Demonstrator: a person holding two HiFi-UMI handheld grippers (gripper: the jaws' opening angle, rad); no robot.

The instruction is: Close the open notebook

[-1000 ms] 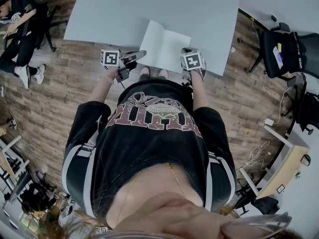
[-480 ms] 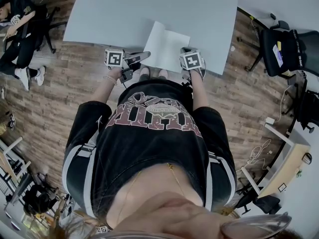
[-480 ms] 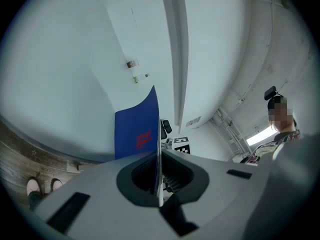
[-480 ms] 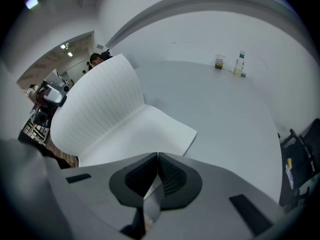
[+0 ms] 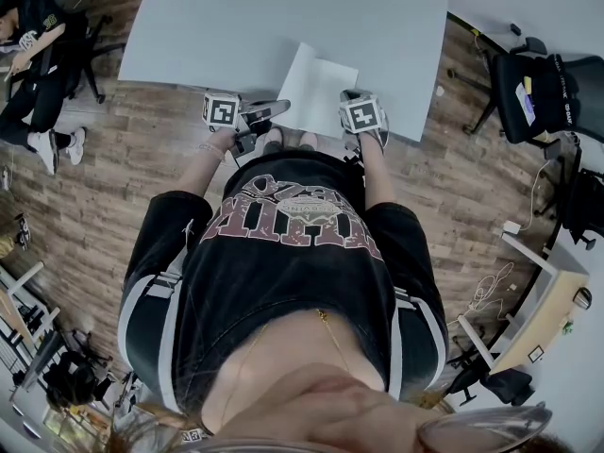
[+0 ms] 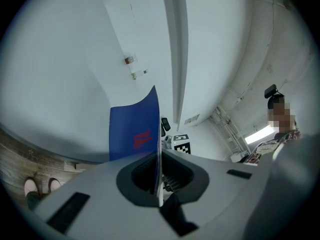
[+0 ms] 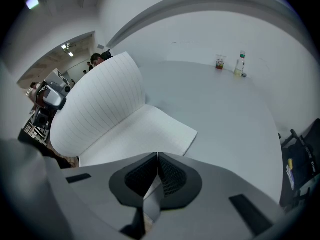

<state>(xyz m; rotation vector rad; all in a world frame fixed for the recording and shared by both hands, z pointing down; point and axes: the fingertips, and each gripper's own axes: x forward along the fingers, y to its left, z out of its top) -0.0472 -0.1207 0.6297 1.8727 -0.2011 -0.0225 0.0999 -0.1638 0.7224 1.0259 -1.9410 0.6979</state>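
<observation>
Notebook cover (image 6: 134, 131) between left fingers (image 6: 176, 175)

You stand on a brown wooden floor (image 5: 85, 196). A big grey table (image 5: 283, 17) is in front of you. A black chair (image 5: 533, 102) and a small wooden desk (image 5: 543, 314) stand to your right.
</observation>
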